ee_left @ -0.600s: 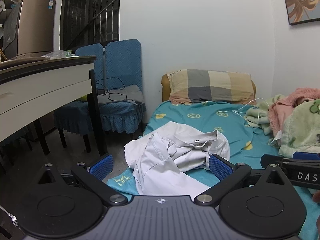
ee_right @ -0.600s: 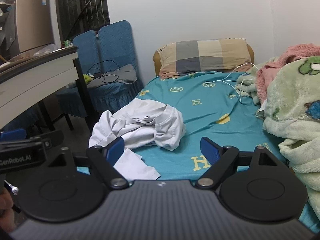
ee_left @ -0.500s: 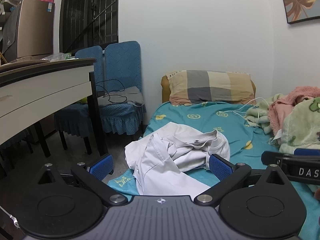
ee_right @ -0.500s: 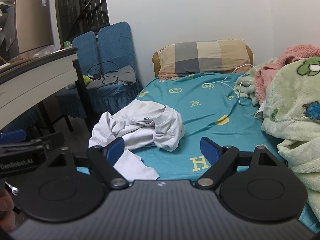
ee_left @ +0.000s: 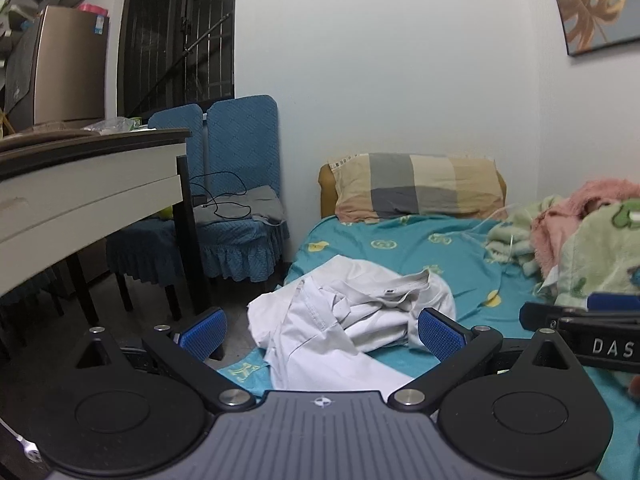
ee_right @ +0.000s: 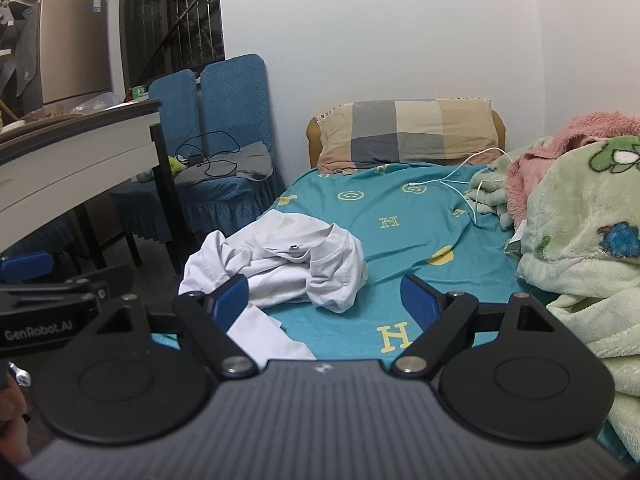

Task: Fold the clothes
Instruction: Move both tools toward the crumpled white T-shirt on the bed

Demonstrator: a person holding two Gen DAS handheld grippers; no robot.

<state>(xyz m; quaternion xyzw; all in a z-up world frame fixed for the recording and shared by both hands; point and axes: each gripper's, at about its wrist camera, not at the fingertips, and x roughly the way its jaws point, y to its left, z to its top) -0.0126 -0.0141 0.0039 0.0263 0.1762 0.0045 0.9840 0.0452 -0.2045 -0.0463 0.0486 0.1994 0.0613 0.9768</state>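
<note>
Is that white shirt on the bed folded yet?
No. The white shirt lies crumpled in a heap near the bed's edge, untouched.

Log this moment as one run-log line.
phase: approach | left gripper: open, empty | right gripper: open, empty | shirt: crumpled, unfolded, at bed edge | contact: none

Crumpled shirt (ee_left: 352,320) at bed (ee_left: 440,248) near-left edge, pillow (ee_left: 416,188) behind, blankets (ee_right: 580,240) right, chairs (ee_left: 236,200) left.
</note>
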